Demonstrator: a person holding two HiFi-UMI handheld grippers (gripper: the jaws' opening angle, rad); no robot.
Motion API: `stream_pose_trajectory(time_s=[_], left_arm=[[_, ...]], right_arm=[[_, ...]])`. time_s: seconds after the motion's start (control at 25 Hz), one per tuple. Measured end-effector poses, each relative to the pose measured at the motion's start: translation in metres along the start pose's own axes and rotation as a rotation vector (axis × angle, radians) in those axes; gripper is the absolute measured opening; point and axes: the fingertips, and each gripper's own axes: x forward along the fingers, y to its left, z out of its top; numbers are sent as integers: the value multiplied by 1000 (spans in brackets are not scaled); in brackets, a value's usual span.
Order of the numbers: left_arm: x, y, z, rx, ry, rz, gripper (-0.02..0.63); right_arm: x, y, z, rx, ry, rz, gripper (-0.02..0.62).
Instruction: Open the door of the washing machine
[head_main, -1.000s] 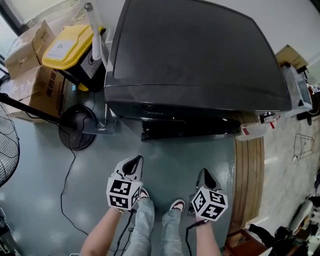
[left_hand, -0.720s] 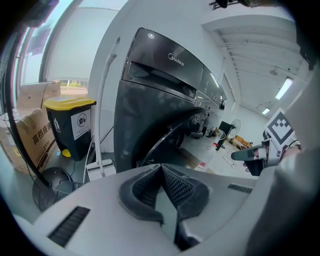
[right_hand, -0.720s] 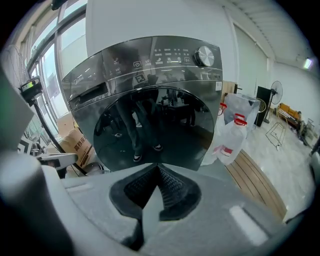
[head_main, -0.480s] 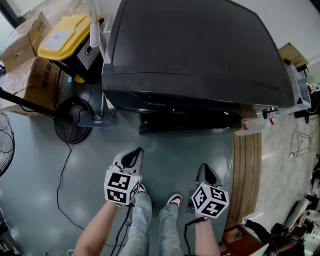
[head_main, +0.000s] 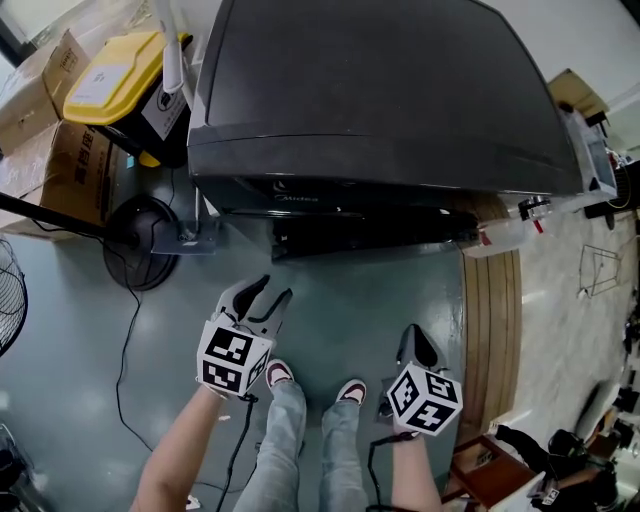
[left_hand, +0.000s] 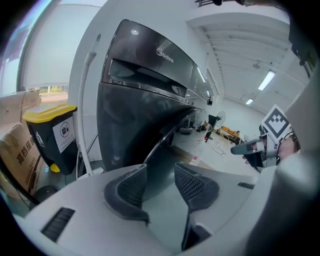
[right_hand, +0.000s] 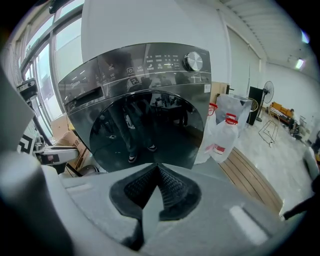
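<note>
A dark grey front-loading washing machine (head_main: 380, 100) fills the upper part of the head view. Its round dark glass door (right_hand: 145, 132) is closed and mirrors the person's legs. My left gripper (head_main: 264, 296) hangs over the floor in front of the machine's left side, apart from it. Its jaws are opening, with nothing between the pads (left_hand: 131, 189). The left gripper view runs along the machine (left_hand: 145, 75) from its left. My right gripper (head_main: 416, 343) is shut and empty, its tips meeting (right_hand: 157, 169), and it faces the door from a short way off.
A yellow-lidded bin (head_main: 105, 80) and cardboard boxes (head_main: 60, 165) stand left of the machine, with a fan's round base (head_main: 140, 255) and a trailing cable. Right of it are plastic jugs (right_hand: 225, 132) and a wooden platform (head_main: 495, 330). The person's legs (head_main: 300, 430) are below.
The left gripper's jaws were together and now stand apart; it has rolled slightly. The right gripper has stayed in place, shut.
</note>
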Motion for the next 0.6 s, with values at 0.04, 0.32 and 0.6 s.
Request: stream_pose_trajectory(time_s=[0.04,0.32,0.6], left_arm=[[1,0,2,16,0,-9,176],[20,7,10,92,6,-48,186],[38,10,19,156,5,-65,186]], right_arm=[[-3,-2,-1,0,1,-4,5],[-18,-16,-10,-7,7,-35,5],[-27,-24,-17,15,11,-56,5]])
